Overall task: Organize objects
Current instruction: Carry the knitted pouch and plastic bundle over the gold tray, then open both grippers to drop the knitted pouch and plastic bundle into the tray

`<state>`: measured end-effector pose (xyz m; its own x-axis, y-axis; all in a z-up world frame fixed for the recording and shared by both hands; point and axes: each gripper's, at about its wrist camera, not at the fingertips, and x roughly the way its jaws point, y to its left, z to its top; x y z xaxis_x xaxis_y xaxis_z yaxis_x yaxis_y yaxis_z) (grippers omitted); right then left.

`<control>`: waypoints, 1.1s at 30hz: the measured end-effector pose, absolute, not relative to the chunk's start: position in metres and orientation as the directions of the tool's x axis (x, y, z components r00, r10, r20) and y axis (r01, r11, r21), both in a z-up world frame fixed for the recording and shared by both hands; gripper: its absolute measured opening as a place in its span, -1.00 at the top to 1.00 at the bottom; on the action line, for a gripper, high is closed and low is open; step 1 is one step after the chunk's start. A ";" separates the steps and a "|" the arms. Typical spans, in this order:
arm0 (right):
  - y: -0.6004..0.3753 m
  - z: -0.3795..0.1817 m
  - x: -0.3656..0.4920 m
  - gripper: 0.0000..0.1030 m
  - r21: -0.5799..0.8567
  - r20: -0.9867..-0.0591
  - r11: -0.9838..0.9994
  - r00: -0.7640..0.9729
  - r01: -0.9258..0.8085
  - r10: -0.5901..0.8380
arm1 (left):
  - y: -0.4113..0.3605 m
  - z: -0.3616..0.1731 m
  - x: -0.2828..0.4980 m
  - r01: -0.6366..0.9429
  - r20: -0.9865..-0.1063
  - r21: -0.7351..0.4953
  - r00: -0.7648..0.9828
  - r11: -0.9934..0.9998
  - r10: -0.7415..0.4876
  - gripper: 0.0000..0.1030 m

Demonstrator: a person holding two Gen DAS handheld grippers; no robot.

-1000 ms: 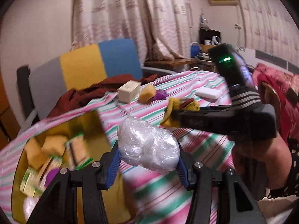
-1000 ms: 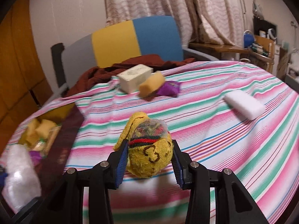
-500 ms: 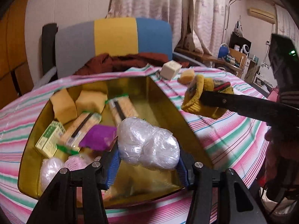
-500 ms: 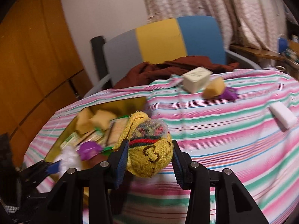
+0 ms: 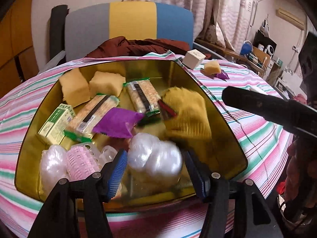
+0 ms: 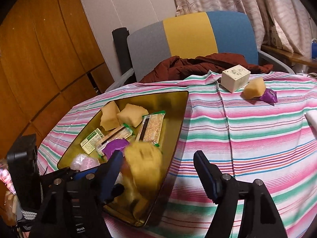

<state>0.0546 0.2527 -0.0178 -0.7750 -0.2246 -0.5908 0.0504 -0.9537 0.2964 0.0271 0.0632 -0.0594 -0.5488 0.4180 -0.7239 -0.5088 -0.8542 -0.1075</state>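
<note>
Nearest, in the left wrist view: left hand-held gripper (image 5: 154, 168) poised over the near end of the gold tin (image 5: 223, 117), jaws opening, clear plastic bundle (image 5: 154, 158) blurred between the blue pads and seemingly no longer pressed, probably dropping into the tin. Held over the open container so that letting go alone puts the bundle away.

In the right wrist view: right hand-held gripper (image 6: 158, 170) likewise opening, jaws well apart, yellow knitted sock ball (image 6: 143, 162) smeared with motion beside the left pad and over the tin's near corner, apparently released and falling in. Nothing gripped.

Further in, already stowed: pink hair roller (image 5: 79, 160), purple packet (image 5: 116, 125), green box (image 5: 56, 125), wrapped snack bars (image 5: 143, 97), two sponge blocks (image 5: 89, 86).

Beyond the tin, left on the striped tabletop (image 6: 247, 134): white cube box (image 6: 235, 77), sponge piece (image 6: 254, 88), small purple wrapper (image 6: 269, 97), white bar (image 6: 312, 119) at the right edge. Likely next for collection.

Farthest: chair (image 6: 188, 37) with brown cloth (image 6: 198, 65).
</note>
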 end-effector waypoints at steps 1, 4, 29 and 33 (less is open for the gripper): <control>0.254 -0.018 0.055 -0.44 0.299 -0.592 -0.953 -0.774 0.045 -0.222 | 0.060 -0.058 0.029 -0.506 -0.716 -0.118 -0.553 -0.854 0.426 -0.19; 0.259 -0.020 0.057 -0.44 0.314 -0.593 -0.949 -0.774 0.033 -0.223 | 0.052 -0.052 0.034 -0.498 -0.689 -0.134 -0.575 -0.857 0.442 -0.23; 0.290 -0.033 0.058 -0.47 0.350 -0.612 -0.934 -0.774 -0.079 -0.164 | 0.050 -0.035 0.043 -0.476 -0.615 -0.227 -0.607 -0.850 0.504 -0.39; 0.314 -0.036 0.056 -0.47 0.340 -0.625 -0.930 -0.773 -0.139 -0.112 | 0.058 -0.028 0.042 -0.500 -0.608 -0.230 -0.596 -0.835 0.524 -0.39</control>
<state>0.0562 0.3137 -0.0357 -0.7728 -0.1123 -0.6247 -0.1393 -0.9302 0.3395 0.0423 0.0580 -0.0285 -0.5961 0.5244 -0.6080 -0.5001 -0.8349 -0.2297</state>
